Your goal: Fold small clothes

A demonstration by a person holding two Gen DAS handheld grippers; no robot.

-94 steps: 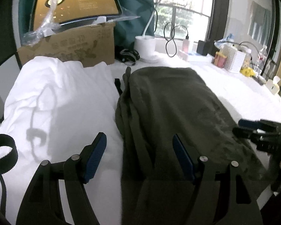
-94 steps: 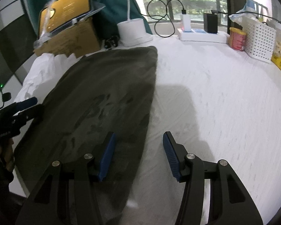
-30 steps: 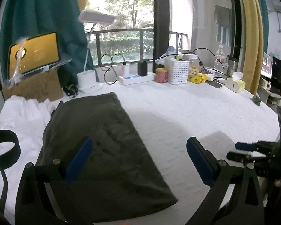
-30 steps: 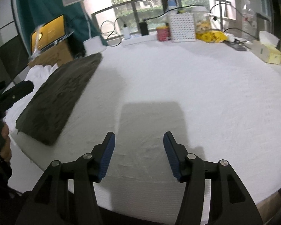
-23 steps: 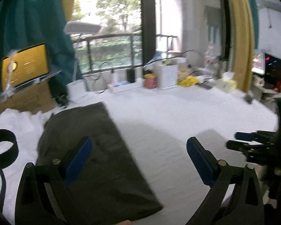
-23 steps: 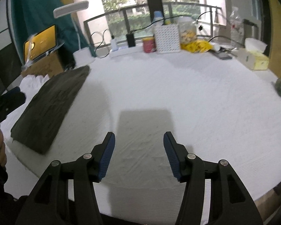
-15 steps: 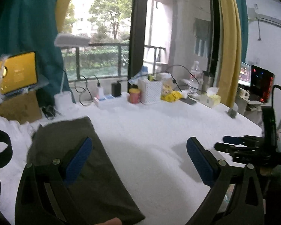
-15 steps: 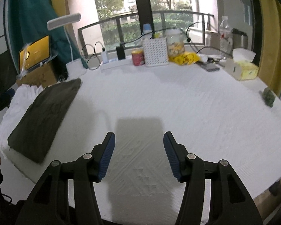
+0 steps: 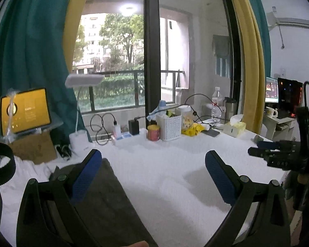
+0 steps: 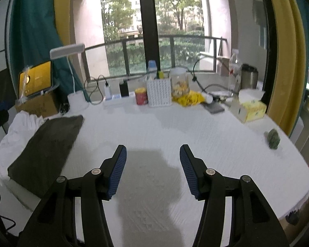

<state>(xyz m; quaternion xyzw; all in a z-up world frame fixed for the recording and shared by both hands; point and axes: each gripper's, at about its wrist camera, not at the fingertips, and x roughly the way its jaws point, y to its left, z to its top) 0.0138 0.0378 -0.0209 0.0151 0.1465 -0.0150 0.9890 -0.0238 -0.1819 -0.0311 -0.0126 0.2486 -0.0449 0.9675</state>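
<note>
With the dark garment (image 10: 45, 142) lying folded beside the white clothes (image 10: 20, 123), both grippers' jaws gape empty; next, probably fetch another piece.

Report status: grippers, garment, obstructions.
Left gripper open, empty. Right gripper open, empty, above bare tabletop. Dark garment lies folded flat beside white cloth. No obstruction near it.

The left gripper's (image 9: 153, 174) finger (image 9: 84, 177) covers part of the dark folded garment (image 9: 105, 201), whose near end runs off the frame's bottom edge. The tablet's (image 10: 35, 79) screen text is too small to read.
</note>
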